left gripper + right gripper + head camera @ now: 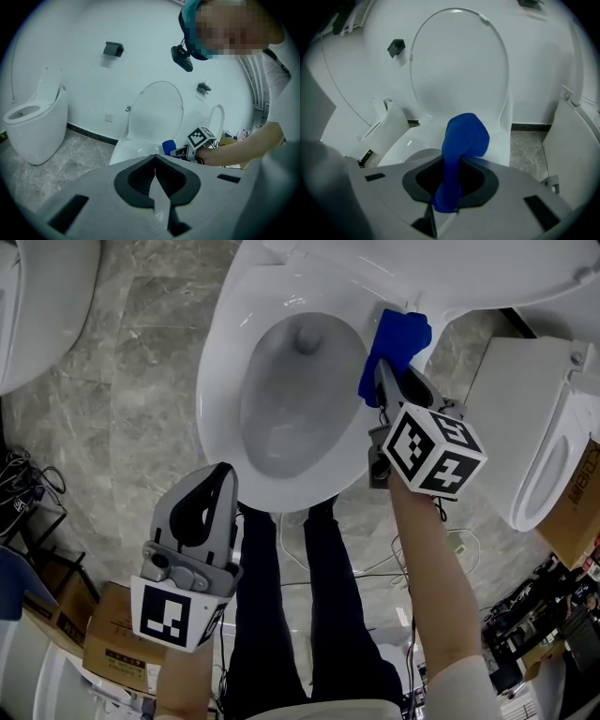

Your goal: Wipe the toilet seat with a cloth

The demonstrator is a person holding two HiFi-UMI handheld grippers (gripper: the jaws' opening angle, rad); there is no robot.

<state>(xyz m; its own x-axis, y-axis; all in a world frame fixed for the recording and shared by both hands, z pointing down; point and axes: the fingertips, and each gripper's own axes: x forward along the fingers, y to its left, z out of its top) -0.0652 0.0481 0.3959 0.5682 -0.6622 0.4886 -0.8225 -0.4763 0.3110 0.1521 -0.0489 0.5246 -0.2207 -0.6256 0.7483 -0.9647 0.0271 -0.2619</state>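
Observation:
A white toilet stands below me with its seat (217, 362) ringing the grey bowl and its lid (459, 61) raised. My right gripper (382, 371) is shut on a blue cloth (396, 341), which is pressed on the seat's right rear part near the hinge. In the right gripper view the blue cloth (461, 140) bulges out between the jaws toward the lid. My left gripper (223, 474) hangs shut and empty off the seat's front left edge. The left gripper view shows the toilet seat (136, 149), the cloth (168, 146) and the right gripper's marker cube (201, 137).
Another white toilet (548, 427) stands close on the right and a third (35, 124) on the left. The person's dark-trousered legs (281, 596) stand at the bowl's front. Cardboard boxes (98, 638) and cables (28, 488) lie on the grey marble floor.

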